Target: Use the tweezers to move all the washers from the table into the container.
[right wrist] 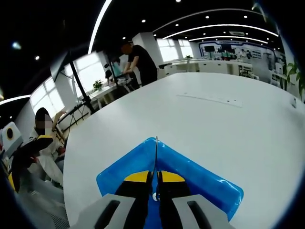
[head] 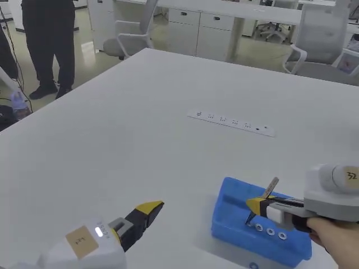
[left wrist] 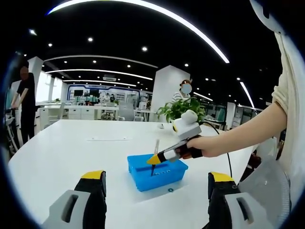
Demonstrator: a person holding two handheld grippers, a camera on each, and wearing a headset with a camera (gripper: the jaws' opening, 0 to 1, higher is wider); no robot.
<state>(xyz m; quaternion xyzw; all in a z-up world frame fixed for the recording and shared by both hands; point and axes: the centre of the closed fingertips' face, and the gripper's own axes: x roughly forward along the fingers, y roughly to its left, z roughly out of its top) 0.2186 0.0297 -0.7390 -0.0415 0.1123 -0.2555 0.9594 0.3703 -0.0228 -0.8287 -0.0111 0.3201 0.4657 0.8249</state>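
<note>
A blue container (head: pixel 235 230) sits on the white table (head: pixel 140 140) at the front right, with three washers (head: pixel 270 231) lying in it. One more washer (left wrist: pixel 170 190) lies on the table just in front of the container (left wrist: pixel 143 176). My right gripper (head: pixel 259 206) is over the container, shut on the tweezers (head: pixel 271 186), whose tips point down into it. In the right gripper view the jaws (right wrist: pixel 153 180) pinch the tweezers (right wrist: pixel 156 152) above the container (right wrist: pixel 200 183). My left gripper (head: pixel 151 210) rests open at the front left, holding nothing, its fingers (left wrist: pixel 93 175) wide apart.
A flat power strip (head: pixel 231 122) is set into the table beyond the container. Office chairs (head: pixel 132 33) and white cabinets (head: pixel 196 28) stand past the far edge. A person in black (head: pixel 47 39) stands at the far left.
</note>
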